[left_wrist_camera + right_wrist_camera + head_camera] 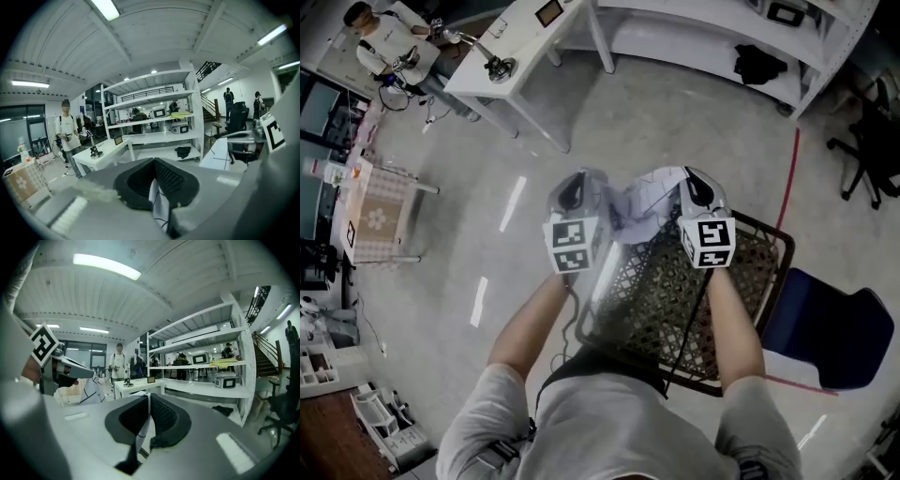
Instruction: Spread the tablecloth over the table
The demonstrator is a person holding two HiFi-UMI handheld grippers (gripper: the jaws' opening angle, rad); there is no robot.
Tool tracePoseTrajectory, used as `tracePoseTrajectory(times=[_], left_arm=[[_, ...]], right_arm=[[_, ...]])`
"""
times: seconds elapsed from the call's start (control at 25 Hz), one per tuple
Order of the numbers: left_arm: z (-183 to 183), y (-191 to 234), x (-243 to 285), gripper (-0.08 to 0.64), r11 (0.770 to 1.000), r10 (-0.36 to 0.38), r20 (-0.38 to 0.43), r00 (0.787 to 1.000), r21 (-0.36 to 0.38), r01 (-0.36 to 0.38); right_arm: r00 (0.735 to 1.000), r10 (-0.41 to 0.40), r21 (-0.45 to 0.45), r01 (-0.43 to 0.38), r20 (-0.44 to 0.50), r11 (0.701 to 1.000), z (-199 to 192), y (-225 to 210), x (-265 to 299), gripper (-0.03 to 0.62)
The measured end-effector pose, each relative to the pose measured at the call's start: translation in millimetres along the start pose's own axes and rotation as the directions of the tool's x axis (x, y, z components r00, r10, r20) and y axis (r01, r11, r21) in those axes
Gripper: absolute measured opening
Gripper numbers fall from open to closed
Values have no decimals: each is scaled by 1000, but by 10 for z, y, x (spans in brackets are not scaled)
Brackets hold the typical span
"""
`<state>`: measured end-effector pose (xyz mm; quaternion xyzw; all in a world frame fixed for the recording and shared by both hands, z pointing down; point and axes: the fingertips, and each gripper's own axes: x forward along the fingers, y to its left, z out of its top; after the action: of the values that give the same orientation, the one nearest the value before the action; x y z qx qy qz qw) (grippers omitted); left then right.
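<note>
Over the dark woven basket point(764, 272) at 5 o'clock in the head view, the white tablecloth with thin dark lines point(642, 208) hangs bunched between the left gripper point(574, 190) and the right gripper point(698, 186). Each gripper's fingers point(176, 180) are clamped together on a fold of it. A small tabletop with a checked cover point(380, 211) stands well apart at 9 o'clock

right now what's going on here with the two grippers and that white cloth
A person holds a gripper in each hand. Both the left gripper and the right gripper are shut on a white tablecloth with thin dark lines. The cloth hangs bunched between them, just above the far end of a black woven basket. It is not yet spread over any table.
</note>
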<state>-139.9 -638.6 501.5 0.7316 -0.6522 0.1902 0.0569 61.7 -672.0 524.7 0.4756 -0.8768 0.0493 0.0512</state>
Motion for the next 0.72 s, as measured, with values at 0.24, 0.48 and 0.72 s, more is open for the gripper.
tracePoseTrajectory(times=[0.24,0.48,0.72], left_arm=[[637,-246,523,21,996,-80,78,994,44,76],[1187,-458,759,21,991,-133,157,979,50,126],[1729,-515,712,21,991,-132,233,963,40,126]], right_arm=[[994,-98,32,97,50,995,277,-700,-21,8],[968,-229,48,225,103,973,585,-1417,-389,8],[918,-350,32,350,188,936,1013,-1909,-1034,8]])
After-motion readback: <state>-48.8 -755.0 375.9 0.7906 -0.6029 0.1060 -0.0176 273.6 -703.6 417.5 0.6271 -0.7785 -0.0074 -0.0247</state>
